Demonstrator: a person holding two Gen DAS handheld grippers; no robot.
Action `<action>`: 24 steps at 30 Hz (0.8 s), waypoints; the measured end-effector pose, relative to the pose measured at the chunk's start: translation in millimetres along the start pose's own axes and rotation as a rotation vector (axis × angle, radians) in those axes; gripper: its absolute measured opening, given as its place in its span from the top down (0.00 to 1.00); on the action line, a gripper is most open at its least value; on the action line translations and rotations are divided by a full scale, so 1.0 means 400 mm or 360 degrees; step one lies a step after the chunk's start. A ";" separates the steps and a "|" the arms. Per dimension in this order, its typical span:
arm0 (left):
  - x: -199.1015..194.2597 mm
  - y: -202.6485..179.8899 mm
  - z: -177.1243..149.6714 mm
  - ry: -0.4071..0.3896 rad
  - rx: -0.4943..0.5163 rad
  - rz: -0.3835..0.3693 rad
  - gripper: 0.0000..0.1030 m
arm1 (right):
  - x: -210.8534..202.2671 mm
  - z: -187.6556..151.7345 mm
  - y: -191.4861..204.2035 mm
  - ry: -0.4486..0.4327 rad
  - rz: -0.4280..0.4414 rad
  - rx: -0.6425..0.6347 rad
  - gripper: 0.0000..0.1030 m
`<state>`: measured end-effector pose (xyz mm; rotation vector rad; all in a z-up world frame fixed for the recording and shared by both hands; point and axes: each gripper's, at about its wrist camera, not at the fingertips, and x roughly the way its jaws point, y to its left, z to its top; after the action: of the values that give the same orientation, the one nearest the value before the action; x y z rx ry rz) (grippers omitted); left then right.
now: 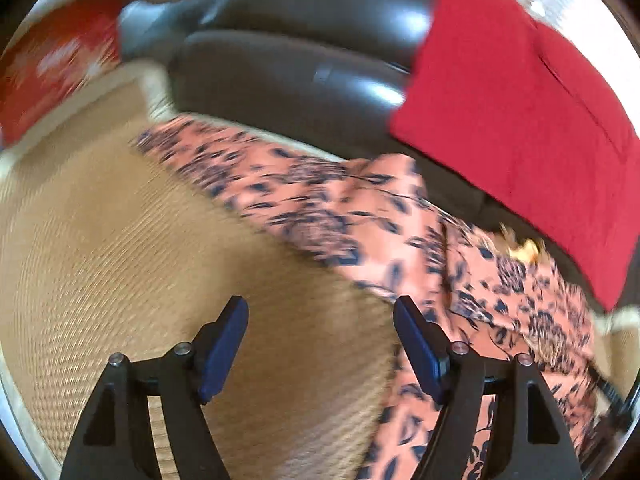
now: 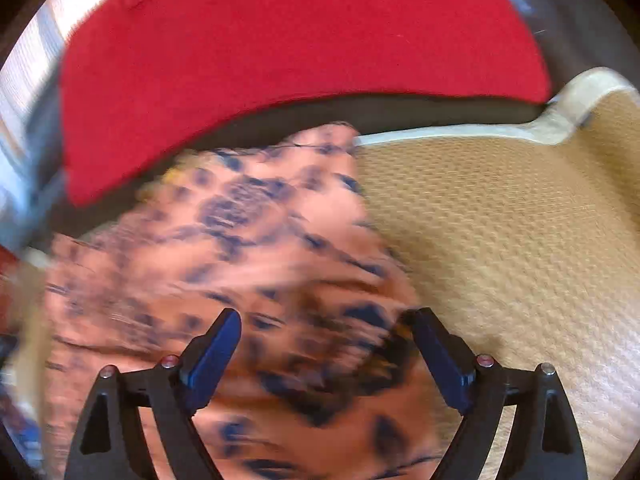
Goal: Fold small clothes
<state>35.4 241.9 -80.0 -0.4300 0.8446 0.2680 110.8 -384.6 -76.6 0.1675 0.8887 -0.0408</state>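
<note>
A salmon-pink garment with a dark floral print (image 1: 340, 216) lies spread on a woven tan mat (image 1: 120, 248), running from the mat's far side down to the right. My left gripper (image 1: 320, 312) is open over bare mat, its right finger at the cloth's edge; nothing sits between the blue pads. In the right wrist view the same garment (image 2: 240, 248) fills the left and centre, blurred. My right gripper (image 2: 326, 320) hangs open above it, pads apart and not pressing on the cloth.
A red cloth (image 1: 520, 120) drapes over a dark leather sofa (image 1: 300, 60) behind the mat, also the red cloth (image 2: 300, 48) in the right view. A red patterned cushion (image 1: 56, 64) is at far left. The mat's pale border (image 2: 460, 132) runs along the sofa.
</note>
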 end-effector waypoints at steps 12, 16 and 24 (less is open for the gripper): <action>0.092 0.278 0.086 -0.0010 -0.0680 -0.0109 0.26 | 0.021 -0.026 -0.027 -0.0030 -0.0074 0.0011 0.04; 0.143 0.334 0.181 -0.0036 -0.0843 -0.0198 0.26 | 0.054 -0.032 0.006 -0.0039 -0.0066 0.0015 0.03; 0.277 0.405 0.336 -0.0004 -0.0947 -0.0112 0.26 | 0.044 -0.031 -0.008 -0.0054 -0.0044 0.0025 0.02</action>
<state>131.3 454.0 -128.4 -1.0117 0.7362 0.4559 112.0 -385.1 -98.1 0.1686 0.8568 -0.0763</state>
